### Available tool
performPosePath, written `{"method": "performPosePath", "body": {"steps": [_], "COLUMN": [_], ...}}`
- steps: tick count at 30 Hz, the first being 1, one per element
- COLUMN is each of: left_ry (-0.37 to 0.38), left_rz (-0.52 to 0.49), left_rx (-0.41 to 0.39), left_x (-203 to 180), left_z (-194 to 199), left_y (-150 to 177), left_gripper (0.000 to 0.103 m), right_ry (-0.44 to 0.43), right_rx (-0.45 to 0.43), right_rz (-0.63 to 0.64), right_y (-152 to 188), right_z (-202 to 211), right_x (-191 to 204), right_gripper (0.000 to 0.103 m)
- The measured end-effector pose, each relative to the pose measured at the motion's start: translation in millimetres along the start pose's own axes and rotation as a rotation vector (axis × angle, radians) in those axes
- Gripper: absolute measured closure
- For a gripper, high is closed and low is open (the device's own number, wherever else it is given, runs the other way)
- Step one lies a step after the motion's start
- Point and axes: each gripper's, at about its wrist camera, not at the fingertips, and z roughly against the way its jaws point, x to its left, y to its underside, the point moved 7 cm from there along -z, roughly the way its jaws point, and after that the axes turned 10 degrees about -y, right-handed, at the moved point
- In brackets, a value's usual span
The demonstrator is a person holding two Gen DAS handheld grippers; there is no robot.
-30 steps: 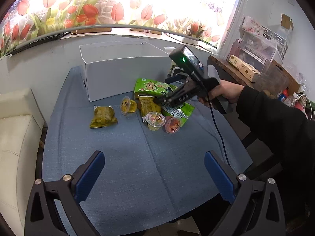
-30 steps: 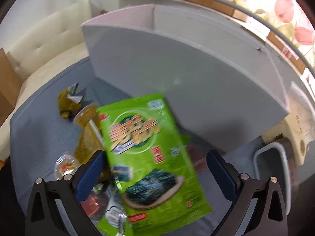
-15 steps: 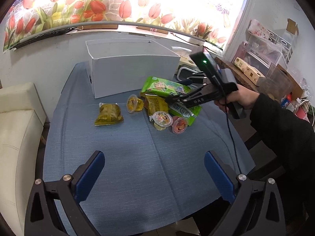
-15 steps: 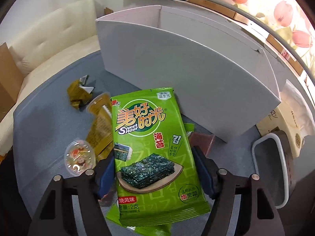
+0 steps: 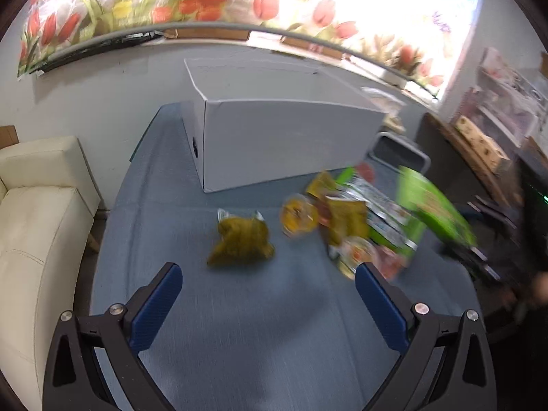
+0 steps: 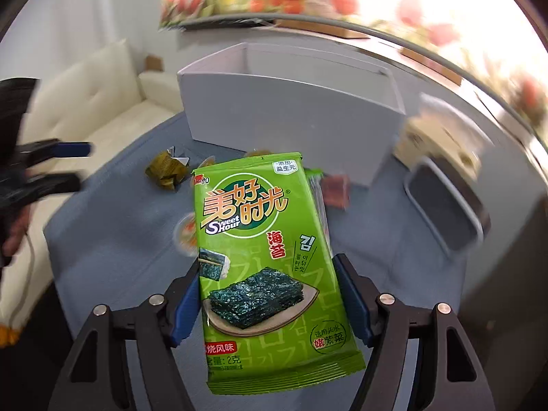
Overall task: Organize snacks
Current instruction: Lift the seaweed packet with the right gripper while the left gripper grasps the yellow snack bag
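My right gripper (image 6: 267, 294) is shut on a green seaweed snack packet (image 6: 263, 260) and holds it above the blue table, in front of the white cardboard box (image 6: 291, 126). The packet shows blurred at the right in the left wrist view (image 5: 435, 205). My left gripper (image 5: 269, 287) is open and empty above the table, with an olive-yellow snack bag (image 5: 241, 241) just beyond its fingers. A pile of jelly cups and packets (image 5: 346, 226) lies right of that bag. The white box (image 5: 284, 144) stands behind them.
A cream sofa (image 5: 37, 226) is left of the table. A grey-rimmed tray (image 6: 445, 209) sits on the table's right side, beside the box. A shelf with boxes (image 5: 486, 144) stands at the far right. The left gripper shows at the left edge of the right wrist view (image 6: 51, 167).
The right gripper closed on the seaweed packet and lifted it back away from the pile. My left gripper moved forward and left, toward the olive-yellow bag.
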Motion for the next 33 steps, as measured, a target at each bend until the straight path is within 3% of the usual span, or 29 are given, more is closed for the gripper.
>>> {"method": "performPosePath", "body": {"steps": [7,8,10,15,19,33], "left_ry": [-0.128,-0.138,-0.156,-0.176,-0.137,-0.008], "left_rz": [-0.035,-0.044,-0.061,-0.078,-0.053,-0.036], "left_rx": [0.045,0.06,0.092,0.091,0.1,0.014], "left_x": [5,4,4,1,2,-11], "left_z": [-73,-79,-91,-98,-94,-21], "left_y": [-10,-9,-6,-8,-8,-15], "left_gripper": [0.002,0.006,0.024,0.038,0.046,0.048], "right_ry": [-0.007,-0.008,-0.019,-0.032,-0.034,-0.039], "right_rx": [-0.049,-0.052,-0.05,-0.074,-0.071,-0.126], "right_rz": [-0.145,-0.151,-0.153,-0.148,-0.138,-0.198], "right_y": [39,41,46,48,47,28], "right_z": [23,24,27,33,31,32], "right_x": [19,22,29,38,41,38], "right_gripper": [0.027,0.027,0.027,0.027,0.027,0.027]}}
